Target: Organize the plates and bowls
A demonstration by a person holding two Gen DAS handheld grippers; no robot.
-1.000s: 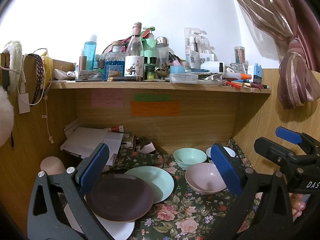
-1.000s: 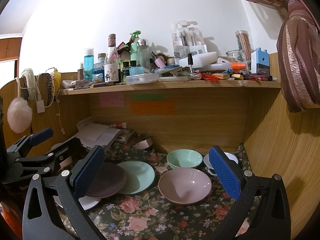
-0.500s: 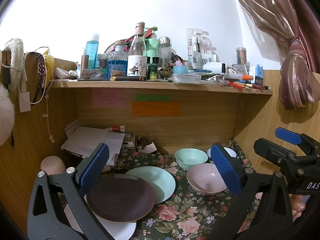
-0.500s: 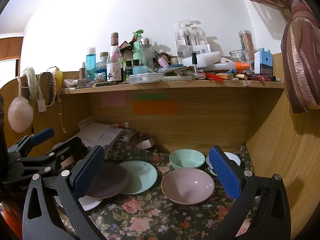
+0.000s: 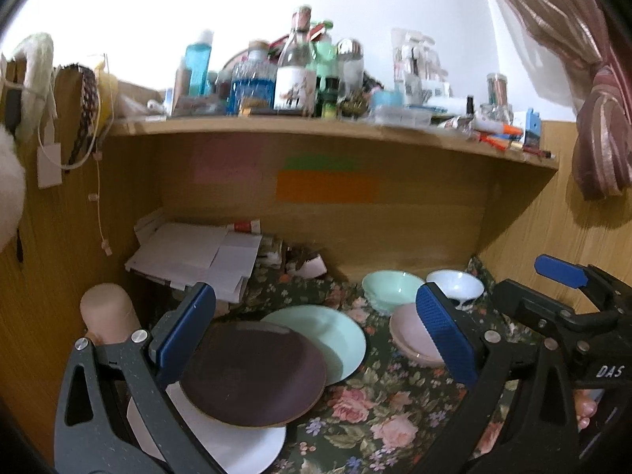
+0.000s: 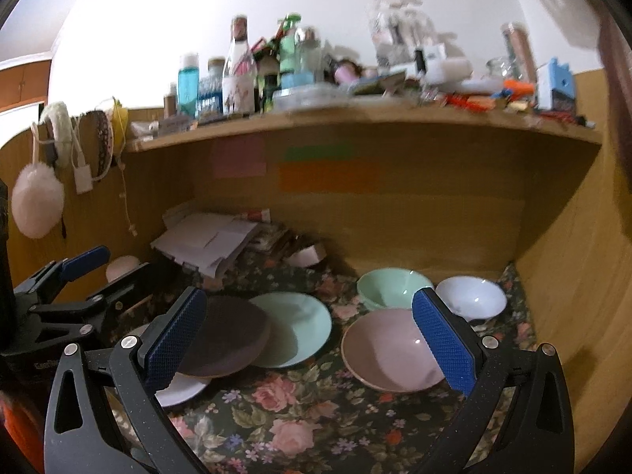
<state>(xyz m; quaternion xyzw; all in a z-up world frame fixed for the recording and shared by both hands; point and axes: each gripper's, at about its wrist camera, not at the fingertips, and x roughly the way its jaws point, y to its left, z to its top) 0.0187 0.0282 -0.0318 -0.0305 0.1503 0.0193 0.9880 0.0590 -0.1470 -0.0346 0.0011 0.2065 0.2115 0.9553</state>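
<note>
A dark brown plate point(image 5: 252, 375) overlaps a white plate point(image 5: 233, 442) and a mint plate point(image 5: 335, 335) on the floral cloth. To the right sit a pink bowl point(image 6: 391, 351), a mint bowl point(image 6: 389, 286) and a white bowl point(image 6: 472, 296). My left gripper point(image 5: 316, 339) is open and empty above the brown plate. My right gripper point(image 6: 308, 339) is open and empty, hovering before the pink bowl and mint plate. The pink bowl also shows in the left wrist view point(image 5: 410, 335).
A stack of papers point(image 5: 197, 260) lies at the back left. A beige rounded object point(image 5: 108, 312) stands by the left wall. A cluttered wooden shelf point(image 5: 316, 128) overhangs. Wooden walls close in left, back and right point(image 6: 572, 316).
Both grippers have moved forward and lower toward the dishes; the plates and bowls look larger. Both stay open. No dish has moved.
</note>
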